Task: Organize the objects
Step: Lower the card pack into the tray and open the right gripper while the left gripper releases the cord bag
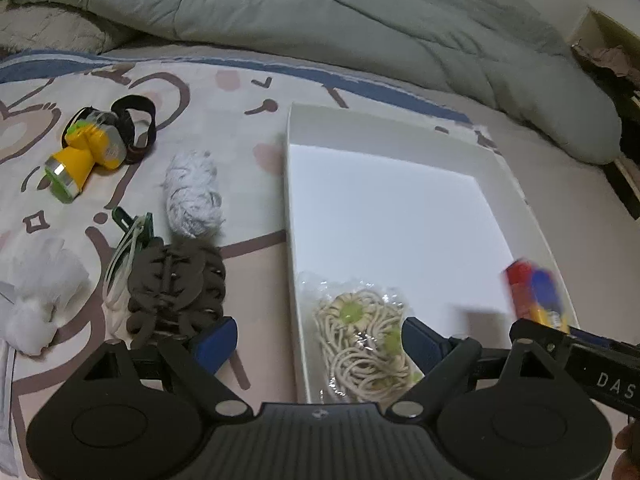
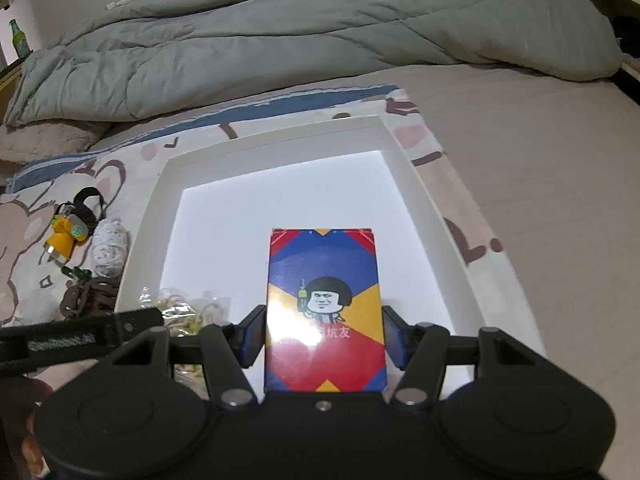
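A white tray (image 1: pixel 304 240) lies on the bed; it also shows in the right wrist view (image 2: pixel 420 184). A clear bag of beige hair ties (image 1: pixel 360 332) lies in its near left corner. My left gripper (image 1: pixel 320 340) is open and empty, above the tray's left edge. My right gripper (image 2: pixel 324 336) is shut on a red, blue and yellow card box (image 2: pixel 324 304) and holds it over the tray's near part. The box shows blurred in the left wrist view (image 1: pixel 536 296). On the sheet left of the tray lie a yellow headlamp (image 1: pixel 88 152), a white yarn bundle (image 1: pixel 192 196) and a brown hair claw (image 1: pixel 176 292).
A grey-green duvet (image 1: pixel 320 28) is bunched along the far side of the bed. White fluffy stuff (image 1: pixel 36 292) and a green clip with white ties (image 1: pixel 128 236) lie at the left. A green bottle (image 2: pixel 20 38) stands far left. Bare mattress (image 2: pixel 540 160) lies right of the tray.
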Available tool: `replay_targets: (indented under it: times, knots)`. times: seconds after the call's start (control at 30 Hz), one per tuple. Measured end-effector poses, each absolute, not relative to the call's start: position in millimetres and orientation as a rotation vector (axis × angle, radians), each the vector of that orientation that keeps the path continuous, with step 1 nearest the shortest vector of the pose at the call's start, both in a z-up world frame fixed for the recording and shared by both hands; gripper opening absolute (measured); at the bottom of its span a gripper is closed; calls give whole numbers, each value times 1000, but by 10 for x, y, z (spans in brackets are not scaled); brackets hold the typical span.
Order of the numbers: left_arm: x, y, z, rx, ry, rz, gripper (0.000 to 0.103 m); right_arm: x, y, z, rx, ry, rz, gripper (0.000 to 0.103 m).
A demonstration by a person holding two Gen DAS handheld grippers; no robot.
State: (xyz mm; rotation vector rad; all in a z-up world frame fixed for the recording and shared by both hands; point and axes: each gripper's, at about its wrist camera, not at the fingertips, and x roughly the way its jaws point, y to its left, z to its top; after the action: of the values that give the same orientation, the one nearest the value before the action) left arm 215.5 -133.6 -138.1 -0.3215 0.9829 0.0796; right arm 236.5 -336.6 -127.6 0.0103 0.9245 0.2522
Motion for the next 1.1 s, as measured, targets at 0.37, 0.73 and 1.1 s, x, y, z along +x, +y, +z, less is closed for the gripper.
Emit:
replay_targets:
  times: [0.37,0.73,1.1]
  knots:
    - [2117,-1387,-1239,-257,978,58,89,2347,-3375,-1314,-5,956,217,78]
    - [1970,-1398,-937,-200,917,32,89,2160,-3414,-947,31,862,208,78]
    - [1776,-1349,-708,-139,900,13,90,1911,-3421,-647,34,799,201,82]
